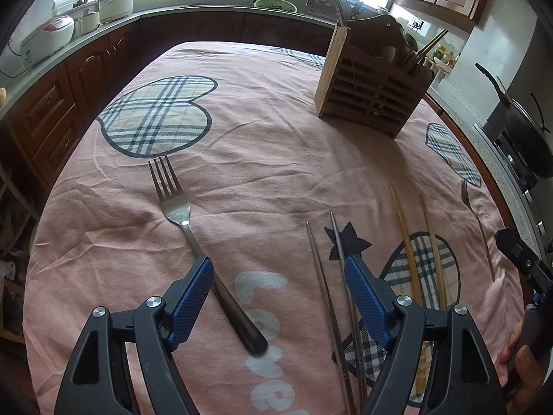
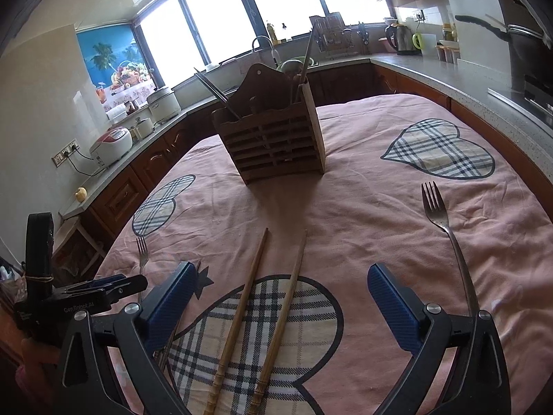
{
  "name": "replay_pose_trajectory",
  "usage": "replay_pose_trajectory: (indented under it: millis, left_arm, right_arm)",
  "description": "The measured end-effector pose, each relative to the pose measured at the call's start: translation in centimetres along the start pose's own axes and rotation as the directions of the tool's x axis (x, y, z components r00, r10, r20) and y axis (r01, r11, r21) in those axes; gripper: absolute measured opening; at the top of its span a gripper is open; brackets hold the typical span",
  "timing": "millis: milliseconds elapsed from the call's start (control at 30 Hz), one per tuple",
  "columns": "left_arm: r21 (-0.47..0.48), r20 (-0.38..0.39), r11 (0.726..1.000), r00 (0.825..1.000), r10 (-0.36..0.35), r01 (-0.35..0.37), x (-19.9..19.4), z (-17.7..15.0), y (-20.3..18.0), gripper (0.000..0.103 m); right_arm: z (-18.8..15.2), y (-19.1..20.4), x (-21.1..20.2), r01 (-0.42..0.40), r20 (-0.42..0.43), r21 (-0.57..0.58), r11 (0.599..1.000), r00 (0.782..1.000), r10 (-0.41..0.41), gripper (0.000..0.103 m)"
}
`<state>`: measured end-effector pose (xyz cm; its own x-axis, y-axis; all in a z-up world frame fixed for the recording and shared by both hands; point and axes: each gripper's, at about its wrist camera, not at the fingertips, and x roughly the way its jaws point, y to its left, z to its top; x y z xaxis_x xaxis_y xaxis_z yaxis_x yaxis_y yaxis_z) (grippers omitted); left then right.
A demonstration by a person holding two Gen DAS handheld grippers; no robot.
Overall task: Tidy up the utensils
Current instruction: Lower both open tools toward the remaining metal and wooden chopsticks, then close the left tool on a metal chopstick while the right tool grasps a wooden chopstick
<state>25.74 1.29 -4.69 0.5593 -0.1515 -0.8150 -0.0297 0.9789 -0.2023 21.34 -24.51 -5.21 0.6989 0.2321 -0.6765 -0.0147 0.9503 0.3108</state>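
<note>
We are only partway done. On the pink tablecloth, going left to right, a fork lies nearer the left edge, then the metal chopsticks, then the wooden chopsticks near the front edge, then a second fork by the right edge. All of these still wait on the cloth. The wooden holder stands toward the far edge with a few sticks already inside. Our left gripper is spread wide with nothing in it, above the first fork's handle and the metal chopsticks. Our right gripper is also spread wide, over the wooden chopsticks, not touching them.
</note>
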Motion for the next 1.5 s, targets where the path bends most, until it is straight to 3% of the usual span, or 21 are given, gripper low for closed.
replay_pose_trajectory:
  millis: [267, 600, 667, 800, 933, 1000, 1033, 1100, 1300, 1500]
  left_arm:
    - [0.011, -0.036, 1.0, 0.999, 0.001, 0.0, 2.4, 1.0, -0.7, 0.071]
    - [0.062, -0.08, 0.998, 0.997, 0.013, -0.009, 5.2, 2.0, -1.8, 0.06]
    - [0.092, -0.08, 0.995, 0.996, 0.033, -0.026, 5.5, 2.1, -2.4, 0.056]
    - [0.145, -0.076, 0.988, 0.995, 0.067, -0.055, 6.1, 2.4, -3.4, 0.032]
    - [0.17, -0.075, 0.985, 0.996, 0.055, -0.042, 6.5, 2.7, -4.1, 0.011]
    - [0.171, -0.076, 0.985, 0.996, 0.047, -0.034, 6.6, 2.7, -4.2, 0.007]
    - [0.168, -0.076, 0.985, 0.996, 0.043, -0.03, 6.7, 2.8, -4.1, 0.005]
    - [0.157, -0.077, 0.987, 0.996, 0.032, -0.02, 6.7, 2.9, -3.9, 0.005]
    - [0.063, -0.102, 0.995, 0.993, -0.067, 0.074, 6.0, 3.5, -2.2, 0.004]
    - [0.041, -0.05, 0.992, 0.992, -0.114, 0.116, 3.2, 3.9, -1.5, 0.003]
  right_arm:
    - [0.9, -0.2, 2.8, 0.017, -0.052, -0.011, 1.0, 0.999, -0.017, 0.093]
    - [1.3, -0.7, 7.1, 0.044, -0.155, -0.022, 0.999, 0.987, -0.047, 0.057]
    - [1.5, -0.7, 7.9, 0.043, -0.171, -0.027, 0.999, 0.984, -0.047, 0.052]
    - [1.8, -0.6, 9.4, 0.053, -0.201, -0.045, 0.998, 0.978, -0.061, 0.041]
    - [2.0, 0.2, 10.9, 0.085, -0.222, -0.112, 0.99, 0.969, -0.108, 0.037]
    - [2.2, 0.5, 11.3, 0.097, -0.223, -0.135, 0.986, 0.967, -0.126, 0.035]
    - [2.2, 0.7, 11.4, 0.11, -0.221, -0.152, 0.982, 0.965, -0.142, 0.032]
    - [2.2, 0.8, 11.4, 0.133, -0.213, -0.175, 0.976, 0.962, -0.17, 0.013]
    - [2.4, 0.1, 10.8, 0.093, -0.221, -0.128, 0.987, 0.968, -0.12, 0.007]
    - [3.3, 0.2, 8.5, 0.027, -0.183, -0.071, 0.997, 0.982, -0.04, 0.004]
